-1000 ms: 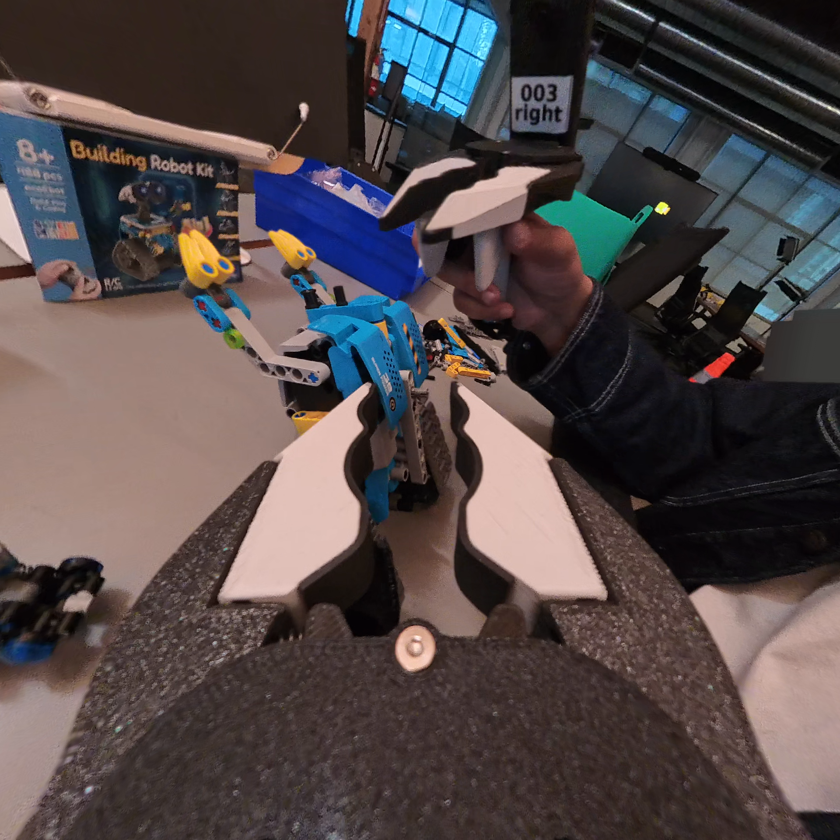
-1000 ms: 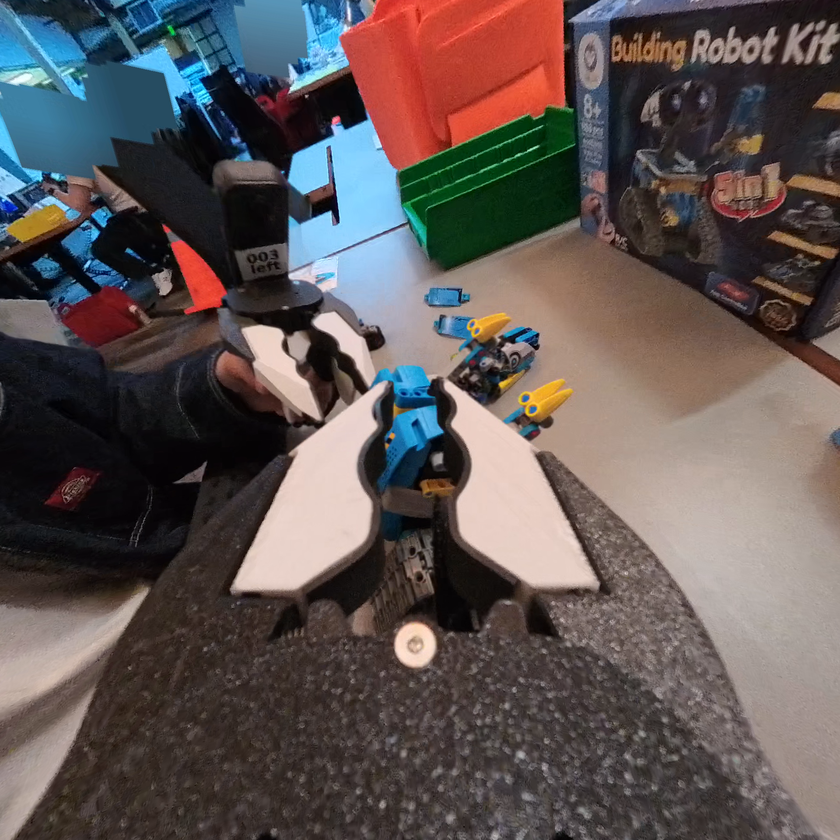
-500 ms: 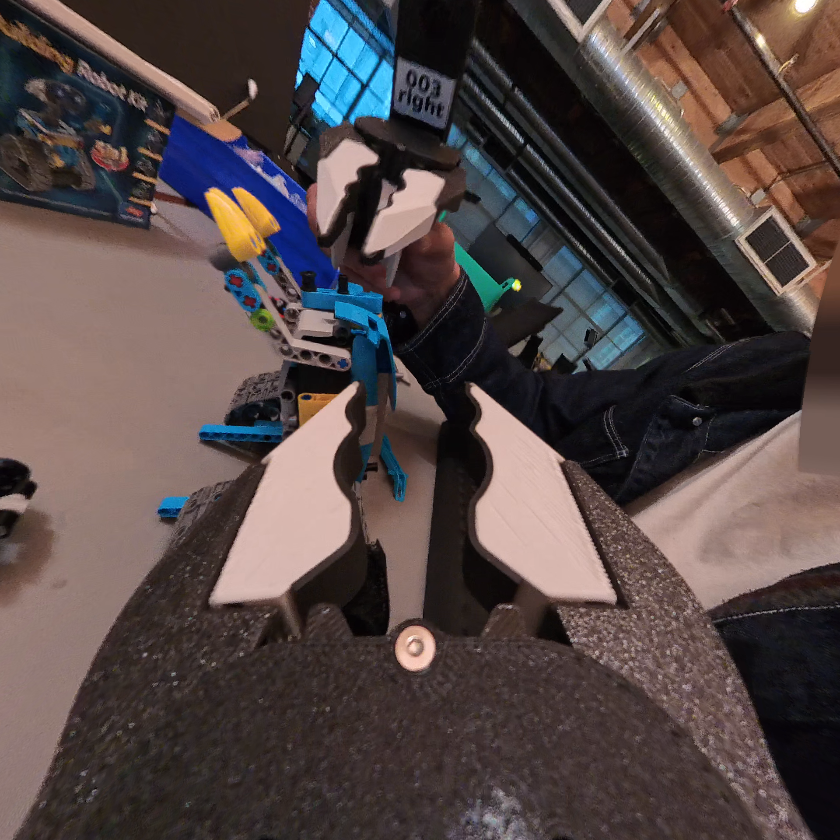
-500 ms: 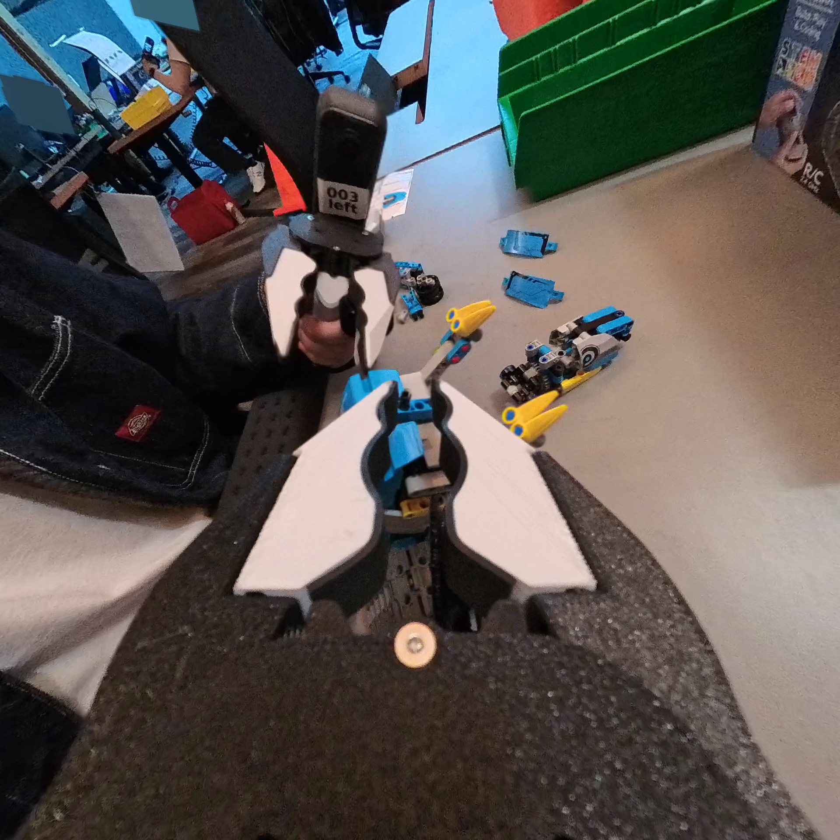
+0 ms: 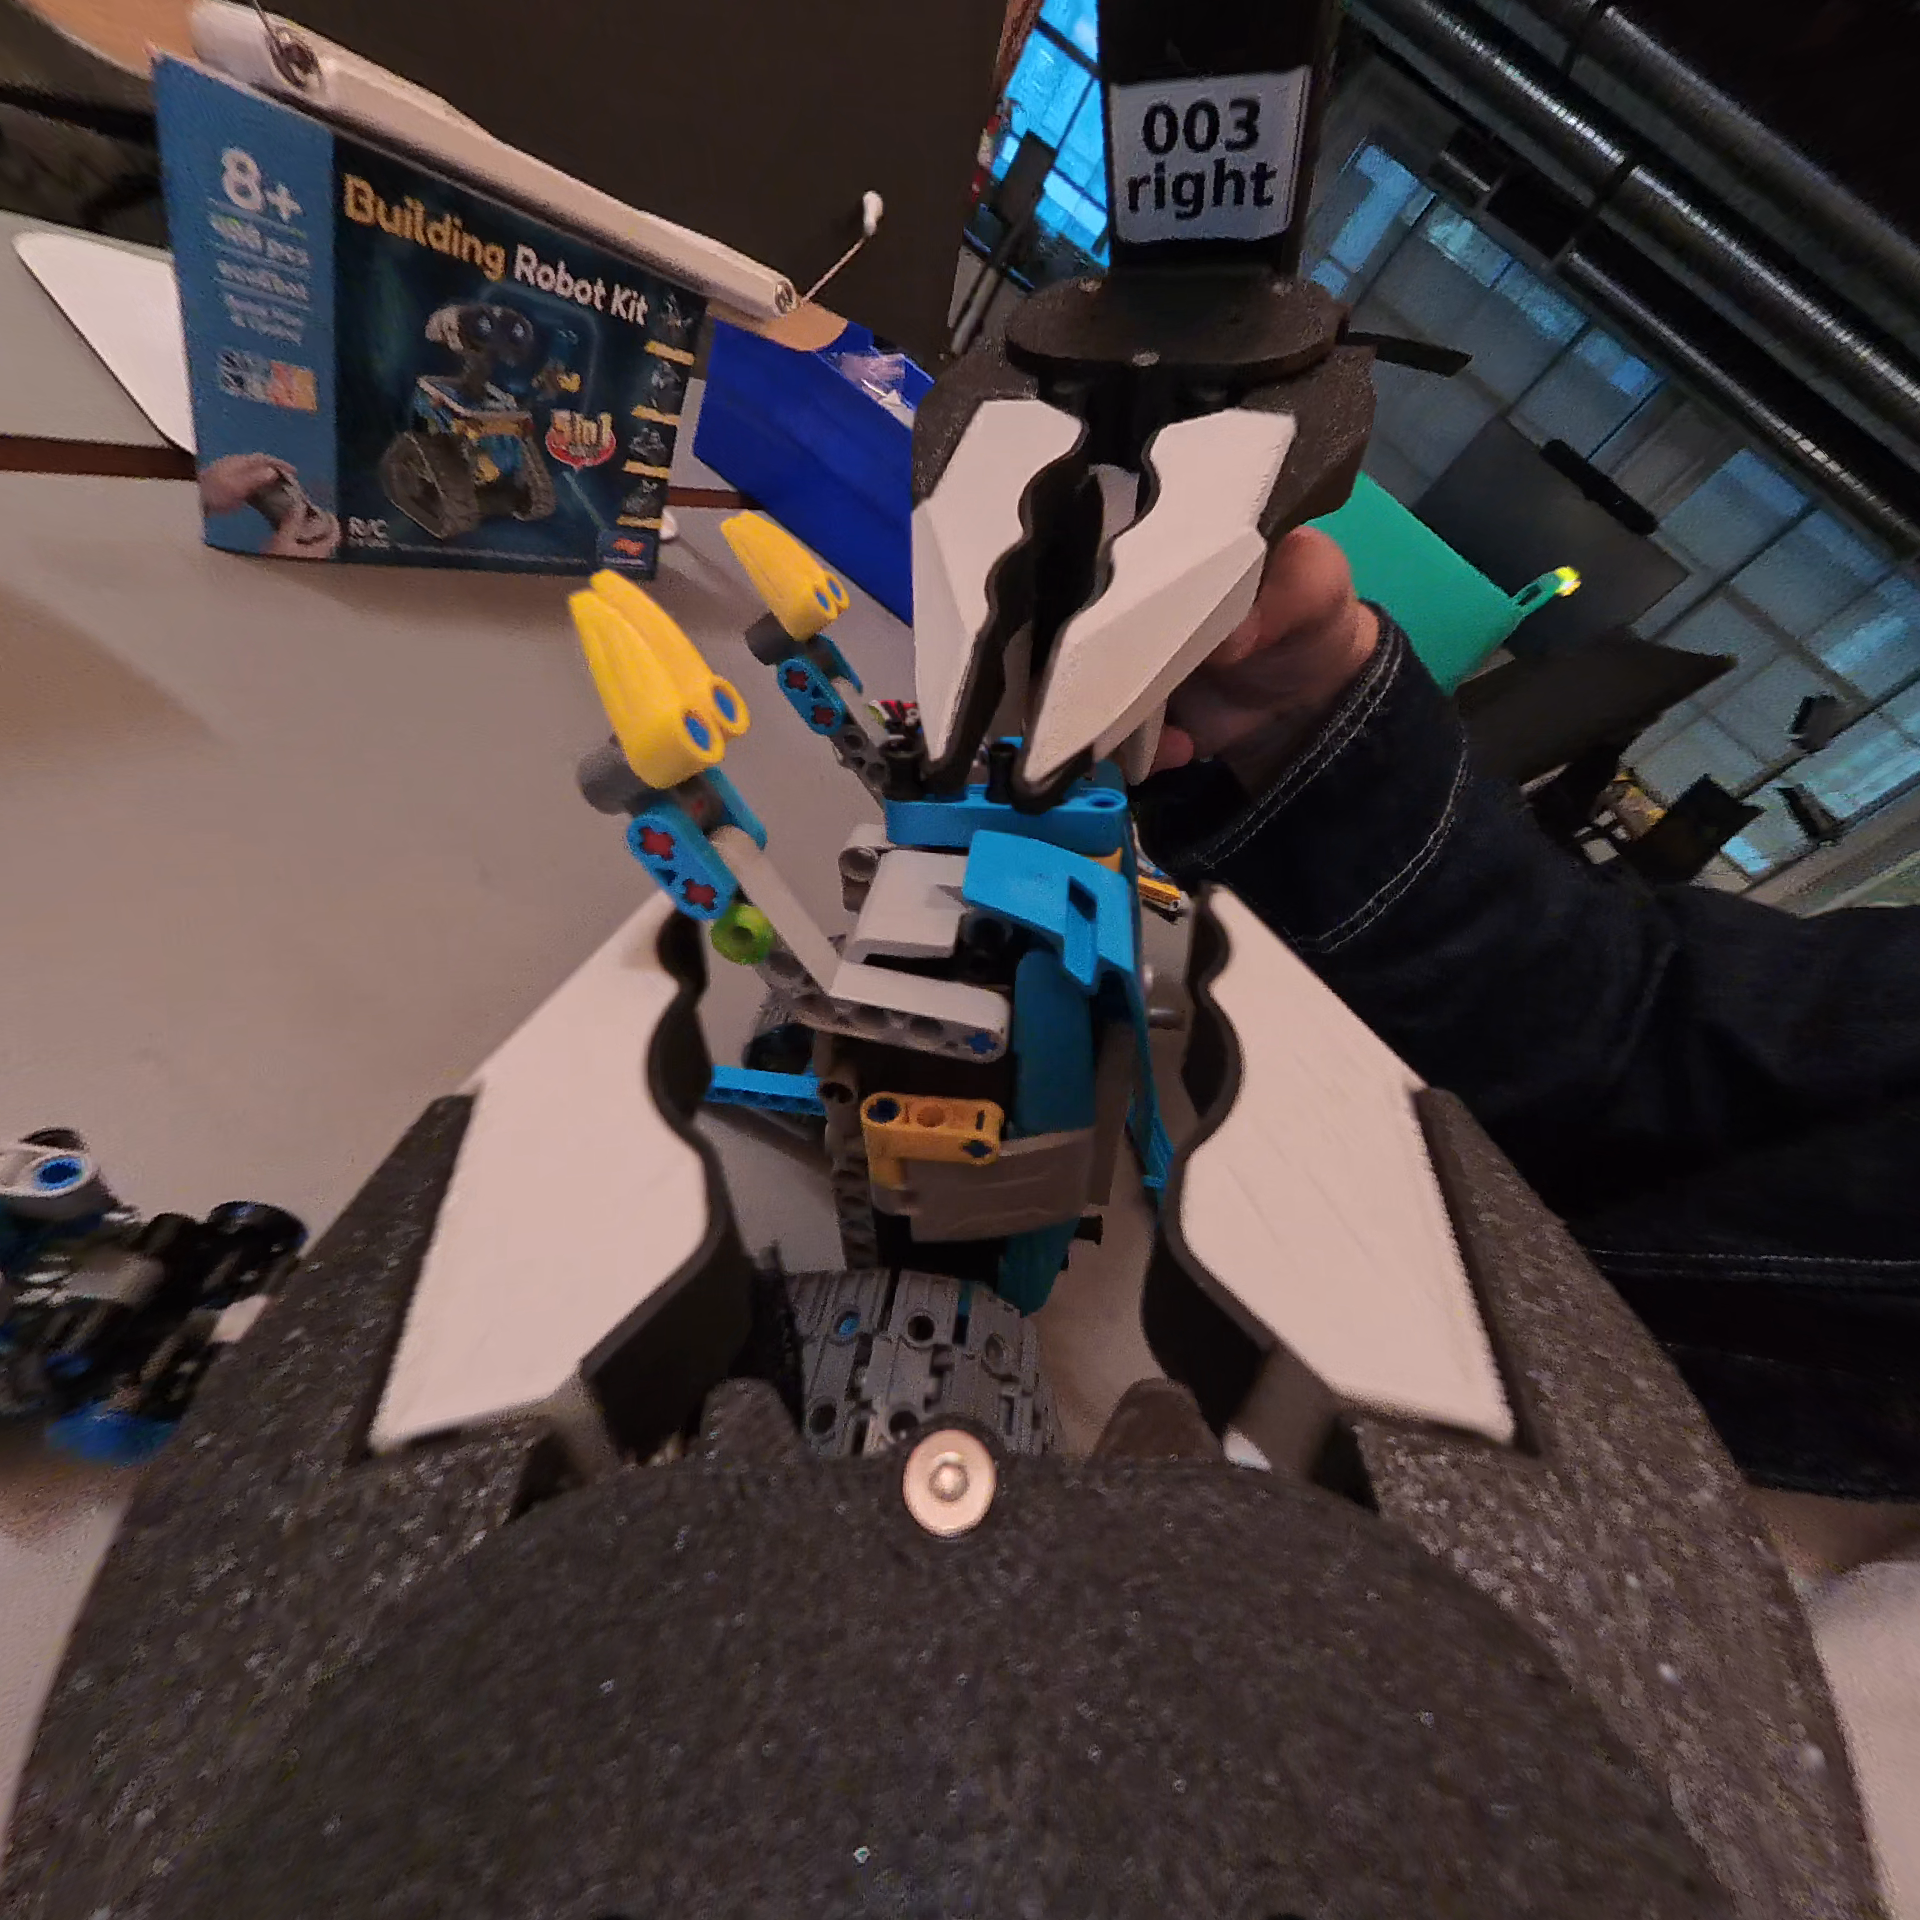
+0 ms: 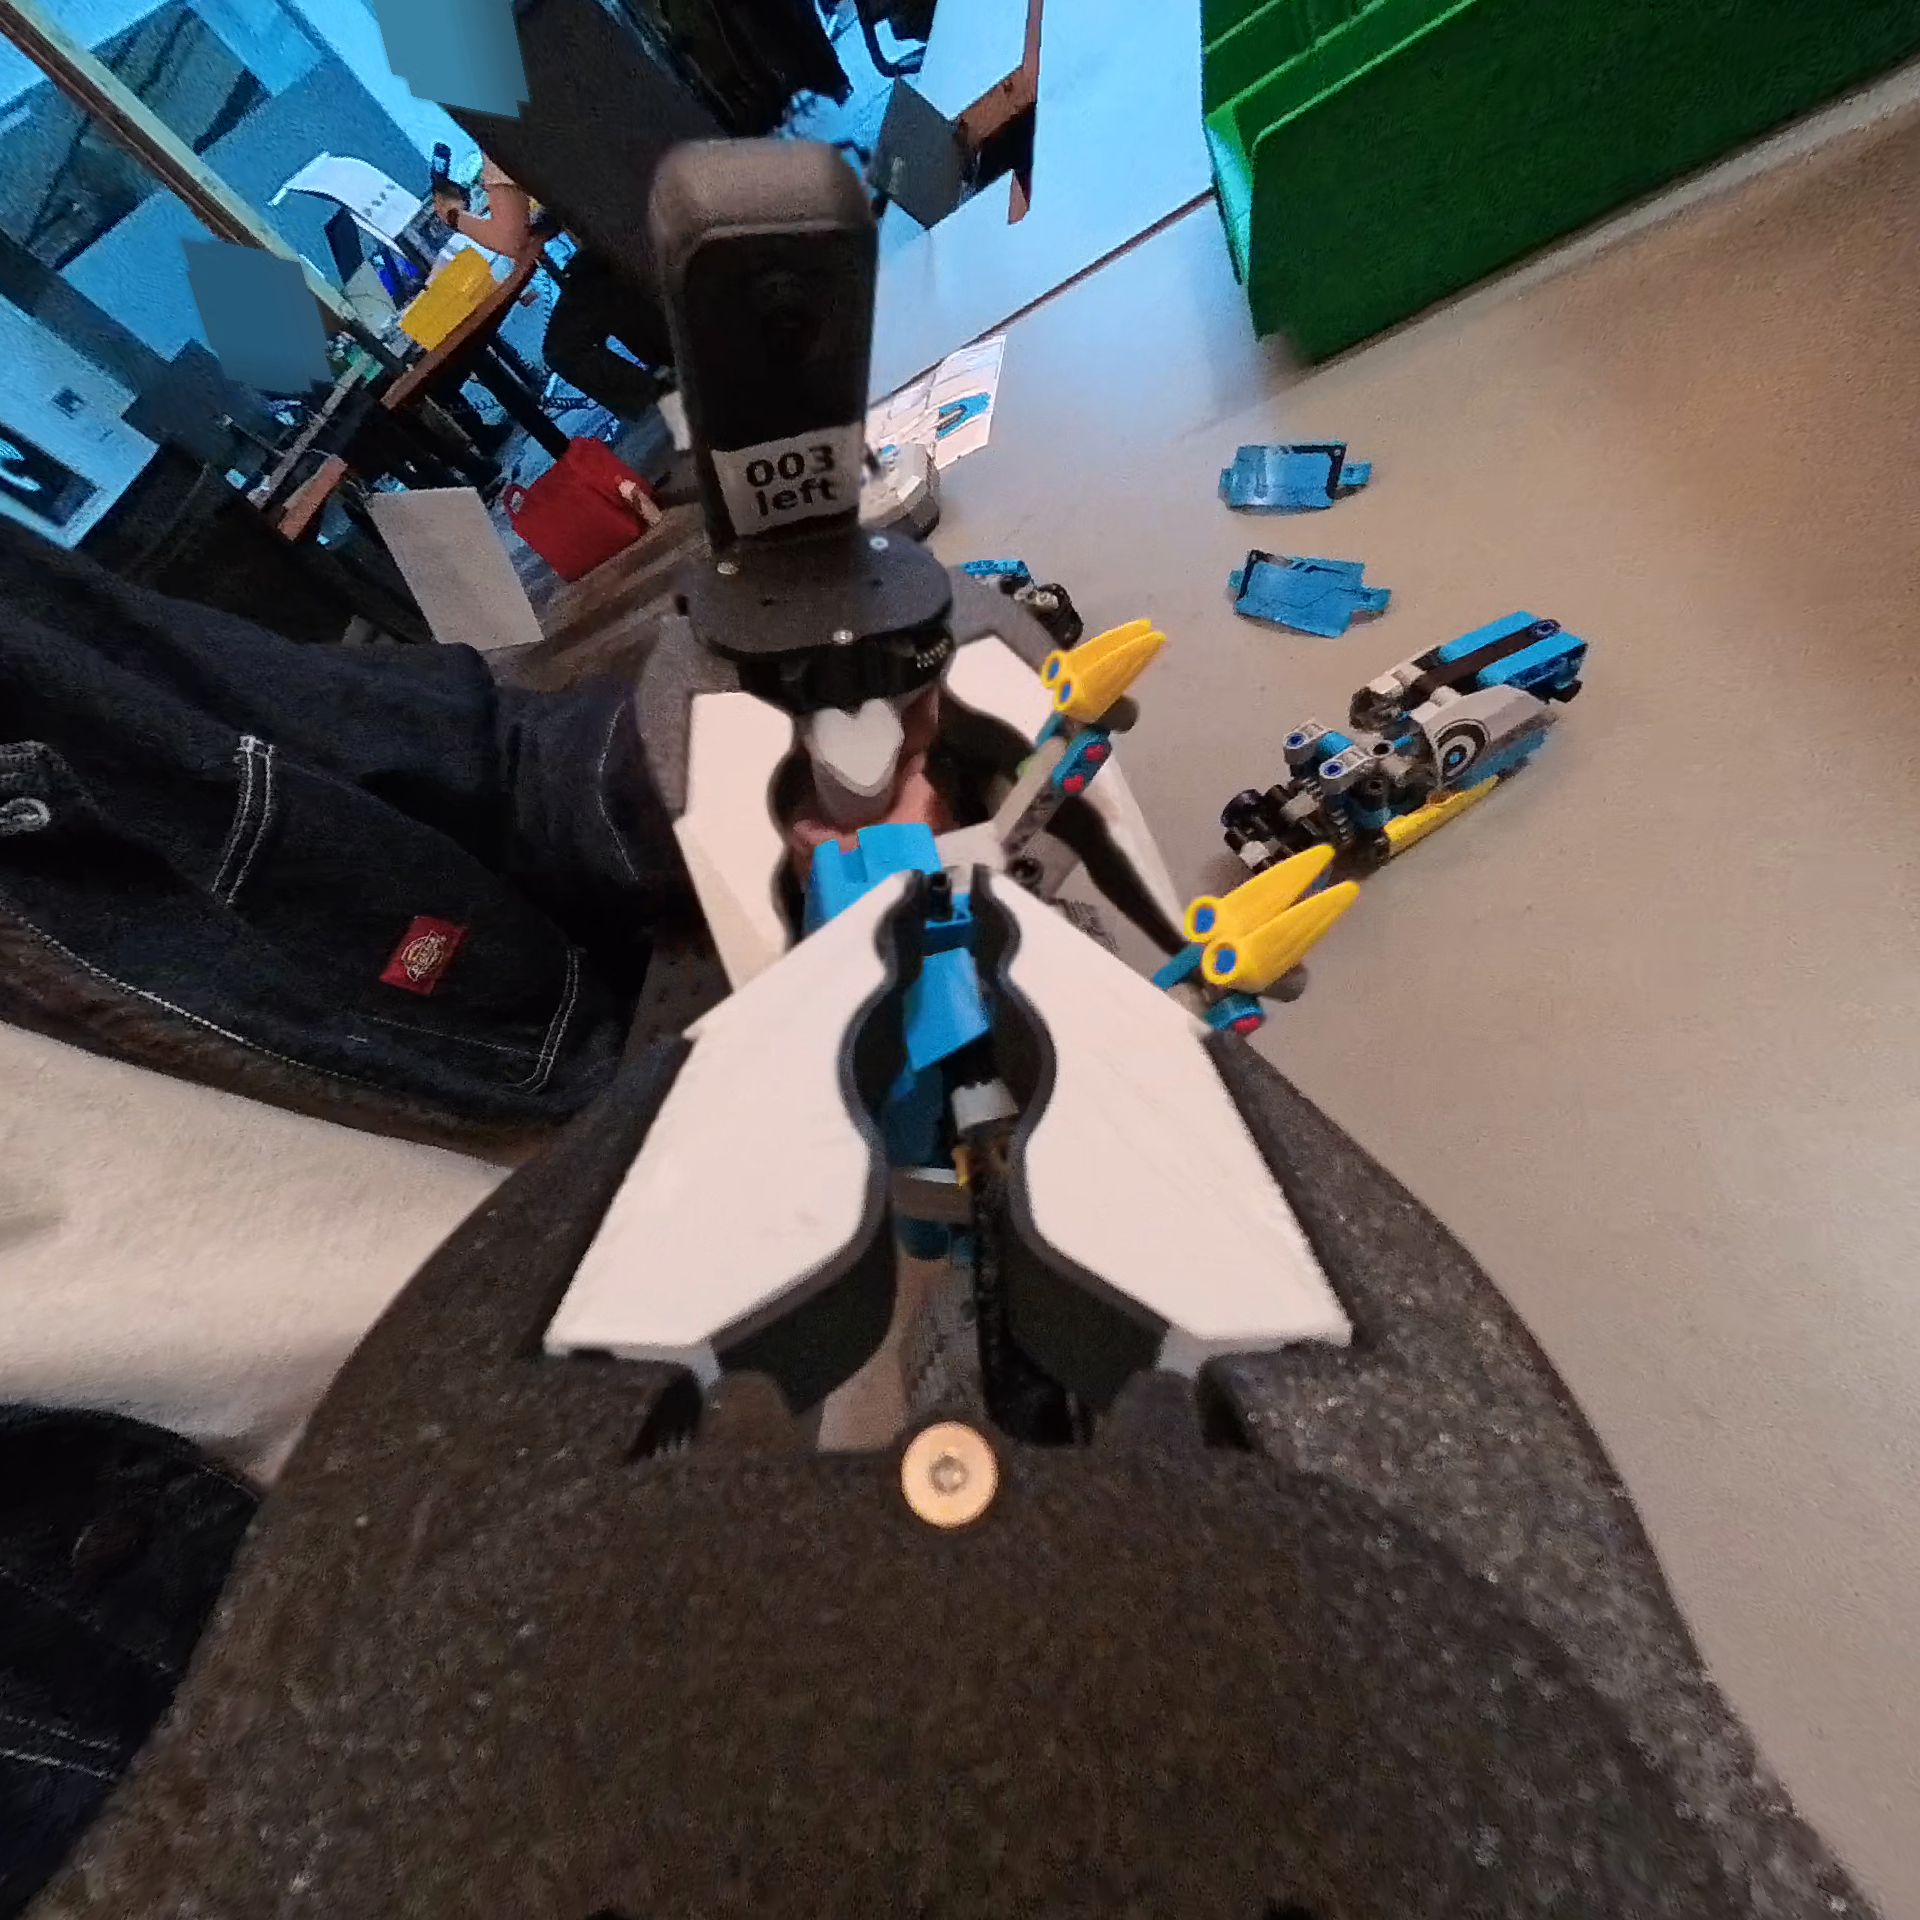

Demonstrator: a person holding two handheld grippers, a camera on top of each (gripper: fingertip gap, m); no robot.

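**With both grippers on it, the half-built toy robot sits pinned between them**

While the right gripper (image 6: 940, 899) pinches the blue top piece of the toy robot (image 5: 977, 1039) from above, jaws narrowed to a thin slot around that blue part, the left gripper (image 5: 940, 977) comes in from the near side with its jaws spread wide, one white finger on each side of the body. Can't tell if those fingers actually touch the sides; they look just beside it. My read is the top grip keeps the model upright and steady while the wide one brackets it lower down.

The robot stands on the beige table (image 5: 260, 831), treads down, close in front of the person. Its two arms with yellow claws (image 5: 655, 675) stick up and out to the left in the left wrist view, clear of both grippers, so nothing's squeezing them.

Other stuff around:
- kit box (image 5: 416, 374) standing at the far left, a blue bin (image 5: 810, 447) just right of it
- a smaller blue-and-black build (image 6: 1403, 748) lying on its side, well apart
- two loose blue panels (image 6: 1299, 530) farther out, near a green bin (image 6: 1558, 156)
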